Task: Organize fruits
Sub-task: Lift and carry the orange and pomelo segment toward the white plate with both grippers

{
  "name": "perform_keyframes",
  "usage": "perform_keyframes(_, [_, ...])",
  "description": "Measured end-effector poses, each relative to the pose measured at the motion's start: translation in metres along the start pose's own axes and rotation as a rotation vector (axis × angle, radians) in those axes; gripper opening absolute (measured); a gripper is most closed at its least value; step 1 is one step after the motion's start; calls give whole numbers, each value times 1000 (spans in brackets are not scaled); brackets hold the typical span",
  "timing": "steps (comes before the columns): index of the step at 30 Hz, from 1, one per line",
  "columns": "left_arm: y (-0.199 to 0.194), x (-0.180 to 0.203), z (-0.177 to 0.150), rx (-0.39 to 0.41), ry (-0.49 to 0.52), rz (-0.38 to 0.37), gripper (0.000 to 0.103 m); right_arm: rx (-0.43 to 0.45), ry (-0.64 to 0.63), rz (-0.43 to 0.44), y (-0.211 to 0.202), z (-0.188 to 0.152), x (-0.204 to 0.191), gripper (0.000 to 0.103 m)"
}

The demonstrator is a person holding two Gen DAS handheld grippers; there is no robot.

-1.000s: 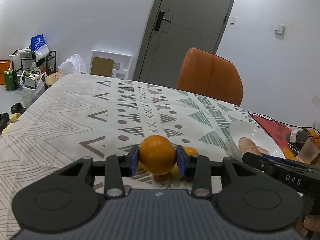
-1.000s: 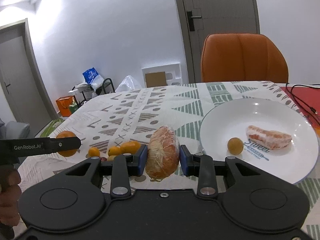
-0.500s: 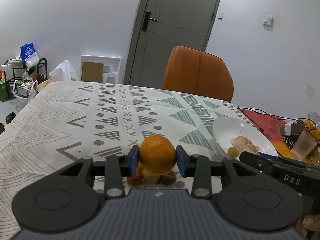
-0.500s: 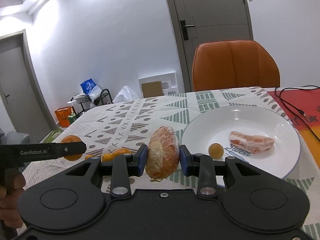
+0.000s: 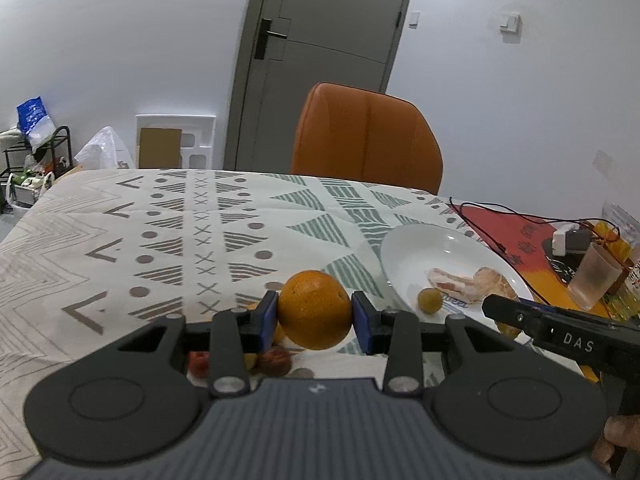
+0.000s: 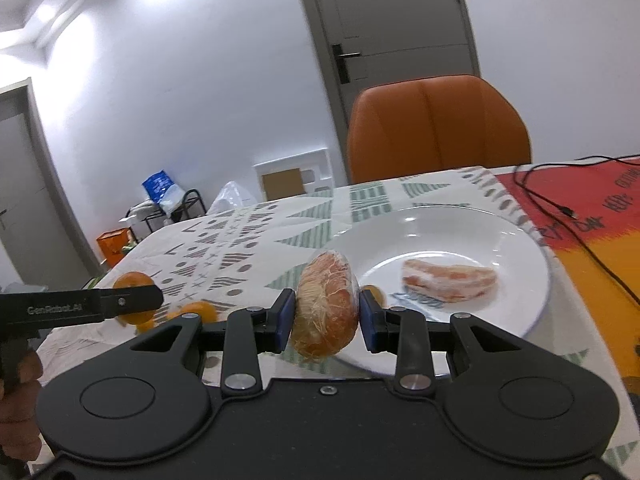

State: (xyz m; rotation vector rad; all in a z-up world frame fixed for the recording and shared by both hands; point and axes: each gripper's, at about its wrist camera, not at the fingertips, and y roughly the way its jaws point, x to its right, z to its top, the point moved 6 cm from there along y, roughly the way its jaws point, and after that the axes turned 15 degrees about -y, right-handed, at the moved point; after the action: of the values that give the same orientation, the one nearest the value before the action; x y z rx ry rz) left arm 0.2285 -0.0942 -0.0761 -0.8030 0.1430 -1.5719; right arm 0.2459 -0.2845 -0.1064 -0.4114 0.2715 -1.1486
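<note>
I'm carrying both fruits plateward; left gripper [image 5: 315, 316] jaws clamp the orange [image 5: 314, 309], right gripper [image 6: 325, 320] jaws the peeled citrus [image 6: 326, 304]; next, lower onto the plate [image 6: 516, 240], release.

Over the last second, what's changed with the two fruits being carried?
Both hand-held grippers moved toward the white plate, which looms larger in both views. The left still grips the whole orange, the right the peeled orange. Plate contents look unchanged.
</note>
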Motion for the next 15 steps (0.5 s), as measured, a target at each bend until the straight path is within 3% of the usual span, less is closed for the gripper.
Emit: perform_keyframes(15, [31,45,-13,-45,39,-53,38,-20,45,-98,-3,-15,52,33])
